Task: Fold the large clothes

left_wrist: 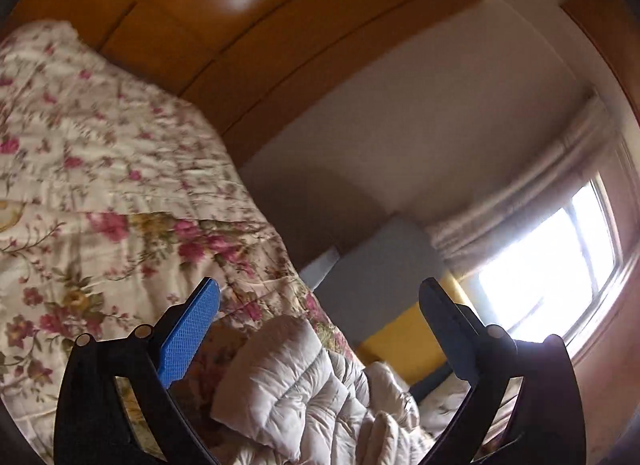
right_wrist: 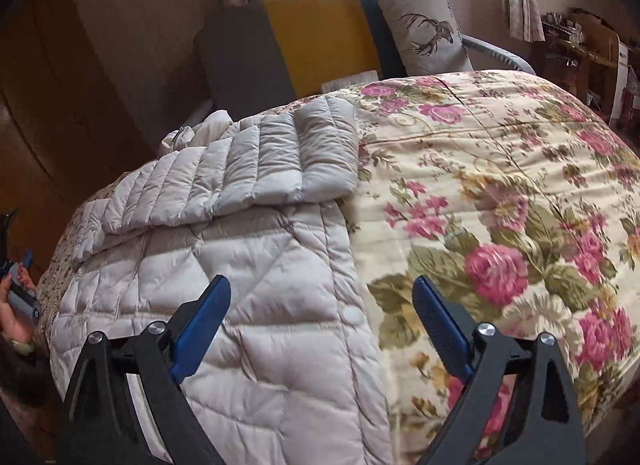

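Left wrist view: the left gripper [left_wrist: 320, 293] is spread wide, gripping nothing, tilted up toward the wardrobe [left_wrist: 248, 25] and window [left_wrist: 548, 269]. Below its fingers the beige puffer jacket [left_wrist: 304, 393] lies bunched on the floral quilt [left_wrist: 100, 193].

Right wrist view: the right gripper [right_wrist: 322, 289] is also wide and empty (blue pads showing), above the jacket [right_wrist: 224, 249], which lies along the quilt's [right_wrist: 500, 193] left edge, sleeve [right_wrist: 248, 161] folded across.
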Demonstrator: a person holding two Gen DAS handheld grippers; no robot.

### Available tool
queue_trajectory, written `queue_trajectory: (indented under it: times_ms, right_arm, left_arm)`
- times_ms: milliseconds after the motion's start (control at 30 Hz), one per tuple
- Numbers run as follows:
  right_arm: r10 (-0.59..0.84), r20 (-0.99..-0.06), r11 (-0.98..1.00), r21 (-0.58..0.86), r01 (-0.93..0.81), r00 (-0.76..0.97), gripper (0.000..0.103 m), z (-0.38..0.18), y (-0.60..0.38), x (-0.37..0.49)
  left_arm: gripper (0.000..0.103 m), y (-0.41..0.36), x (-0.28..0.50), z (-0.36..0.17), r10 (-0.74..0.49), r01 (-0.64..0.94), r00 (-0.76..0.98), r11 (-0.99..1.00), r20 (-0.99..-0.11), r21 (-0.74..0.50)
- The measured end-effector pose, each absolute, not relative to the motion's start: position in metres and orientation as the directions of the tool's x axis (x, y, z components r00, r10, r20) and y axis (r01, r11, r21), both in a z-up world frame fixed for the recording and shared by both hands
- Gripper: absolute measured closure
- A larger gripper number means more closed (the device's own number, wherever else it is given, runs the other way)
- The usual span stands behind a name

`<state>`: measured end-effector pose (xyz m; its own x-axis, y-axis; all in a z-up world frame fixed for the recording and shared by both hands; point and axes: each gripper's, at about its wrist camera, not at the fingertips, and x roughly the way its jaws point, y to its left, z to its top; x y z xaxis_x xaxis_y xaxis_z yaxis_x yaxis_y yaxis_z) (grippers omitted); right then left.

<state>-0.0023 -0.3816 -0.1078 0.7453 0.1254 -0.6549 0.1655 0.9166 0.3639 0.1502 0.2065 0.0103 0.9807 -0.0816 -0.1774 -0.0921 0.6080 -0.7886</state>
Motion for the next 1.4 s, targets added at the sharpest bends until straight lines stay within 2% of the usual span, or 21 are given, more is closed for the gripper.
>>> queue_trajectory:
  times_ms: [167, 200, 333, 633, 833, 1100, 1167, 1233, 1300, 1333, 1400]
  right_arm:
    - [0.247, -0.643, 0.872, 0.474, 0.123, 0.725, 0.033, -0.133, -0.395, -0.041]
    - [0.27, -0.637, 0.863, 0.492, 0.112, 0.722, 0.034, -0.138, -0.396, -0.047]
    - [0.341, -0.596, 0.833, 0.551, 0.061, 0.727, 0.035, -0.152, -0.397, -0.066]
    - [0.54, -0.515, 0.738, 0.671, -0.079, 0.665, 0.035, -0.179, -0.38, -0.093]
    - [0.623, -0.426, 0.615, 0.785, -0.074, 0.656, 0.035, -0.195, -0.386, -0.104]
    - [0.673, -0.458, 0.618, 0.78, -0.101, 0.58, 0.035, -0.205, -0.366, -0.107]
    - [0.691, -0.453, 0.604, 0.79, -0.106, 0.563, 0.035, -0.207, -0.36, -0.106]
    - [0.715, -0.453, 0.596, 0.794, -0.124, 0.532, 0.036, -0.208, -0.349, -0.105]
    - [0.738, -0.458, 0.591, 0.793, -0.147, 0.496, 0.051, -0.208, -0.338, -0.1]
    - [0.745, -0.45, 0.585, 0.796, -0.156, 0.492, 0.063, -0.206, -0.334, -0.099]
    - [0.761, -0.413, 0.561, 0.806, -0.188, 0.501, 0.074, -0.197, -0.331, -0.1]
  left_arm:
    - [0.004, 0.221, 0.139, -0.001, -0.295, -0.027, 0.9, 0.699, -0.322, -0.715]
    - [0.004, 0.221, 0.132, -0.007, -0.351, 0.001, 0.862, 0.724, -0.367, -0.69]
    - [0.004, 0.213, 0.094, -0.036, -0.478, 0.102, 0.759, 0.756, -0.441, -0.646]
    - [0.005, 0.217, 0.023, -0.103, -0.646, 0.221, 0.569, 0.716, -0.509, -0.662]
    - [0.005, 0.206, 0.007, -0.127, -0.715, 0.257, 0.442, 0.68, -0.543, -0.687]
    - [0.007, 0.153, 0.001, -0.16, -0.789, 0.327, 0.206, 0.613, -0.579, -0.719]
    - [0.024, 0.137, -0.001, -0.157, -0.784, 0.372, 0.172, 0.613, -0.597, -0.697]
    - [0.048, 0.13, -0.004, -0.15, -0.794, 0.39, 0.168, 0.598, -0.585, -0.7]
    - [0.066, 0.127, -0.009, -0.138, -0.813, 0.408, 0.171, 0.572, -0.557, -0.711]
    - [0.07, 0.125, -0.011, -0.131, -0.817, 0.42, 0.185, 0.569, -0.547, -0.708]
    - [0.076, 0.125, -0.018, -0.112, -0.833, 0.444, 0.216, 0.549, -0.509, -0.709]
